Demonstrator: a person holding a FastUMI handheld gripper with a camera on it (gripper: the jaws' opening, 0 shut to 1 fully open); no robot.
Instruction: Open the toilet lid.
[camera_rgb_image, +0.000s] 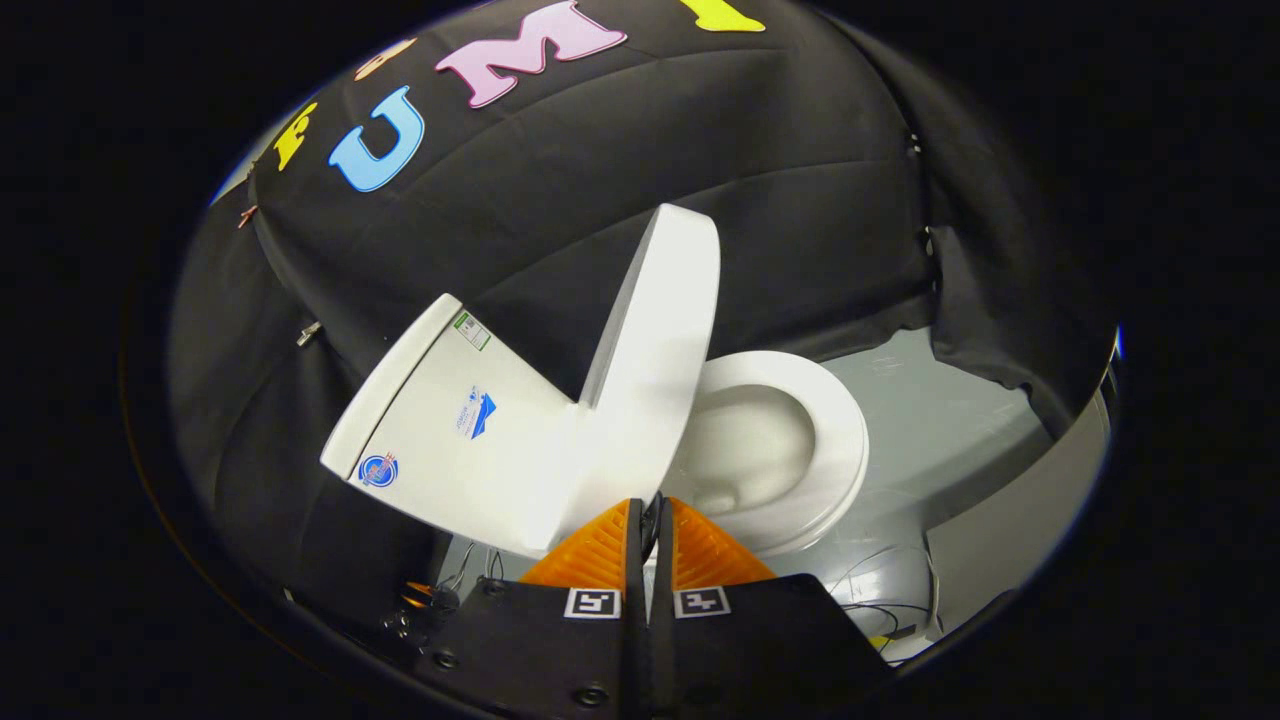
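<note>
The white toilet's lid (655, 340) stands raised, nearly upright, beside the tank (450, 430). The seat ring (845, 440) lies down around the uncovered bowl (750, 430). My gripper (652, 512) is shut, its two fingers pressed together with only a thin slit between them. Its tips sit right at the lower edge of the raised lid, and I see nothing held between them. The fingers hide the lid's lowest corner.
Black cloth walls (800, 180) stand close behind the toilet and to the right. A grey floor (950, 420) shows beyond the seat. Loose cables (880, 590) lie on the floor by the toilet's base, with more wires (440, 595) under the tank.
</note>
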